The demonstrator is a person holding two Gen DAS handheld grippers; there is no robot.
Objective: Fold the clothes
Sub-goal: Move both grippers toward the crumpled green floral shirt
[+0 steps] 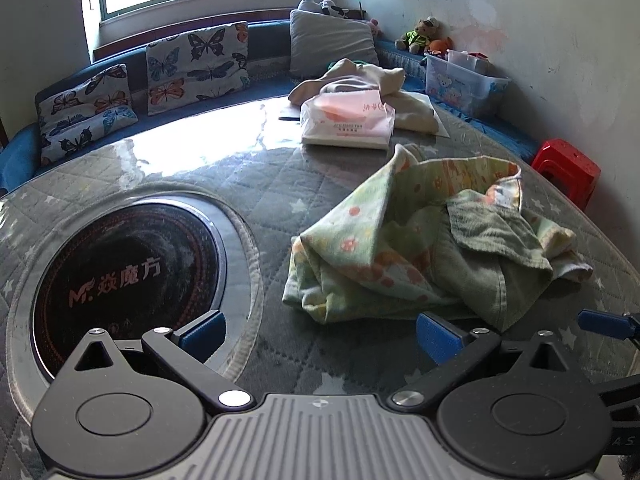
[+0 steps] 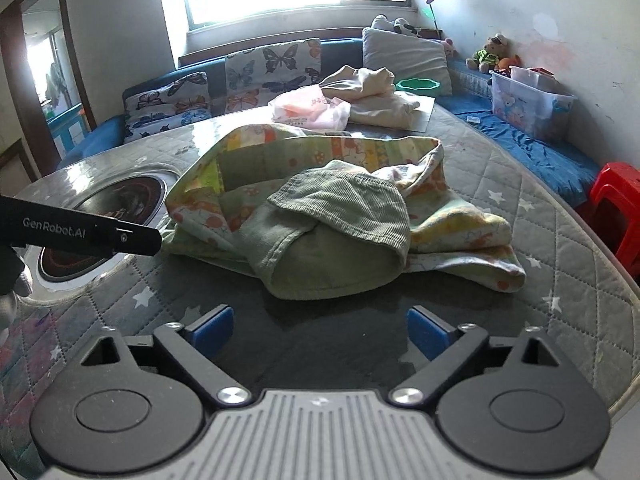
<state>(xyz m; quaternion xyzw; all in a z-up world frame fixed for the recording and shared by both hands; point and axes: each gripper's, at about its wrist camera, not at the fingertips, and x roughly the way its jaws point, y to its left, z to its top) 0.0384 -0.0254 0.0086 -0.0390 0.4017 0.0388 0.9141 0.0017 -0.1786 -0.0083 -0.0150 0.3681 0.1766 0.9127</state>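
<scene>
The crumpled garment (image 2: 320, 216) looks soft, light and floppy; a hem edge suits gripping. The left gripper (image 1: 320, 332) and right gripper (image 2: 320, 332) gape, empty.

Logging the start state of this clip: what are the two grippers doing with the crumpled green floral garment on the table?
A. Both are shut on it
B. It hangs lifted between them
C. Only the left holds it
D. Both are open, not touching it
D: the left gripper and right gripper both show jaws spread and empty, short of the green floral garment, which lies crumpled on the quilted table cover.
</scene>
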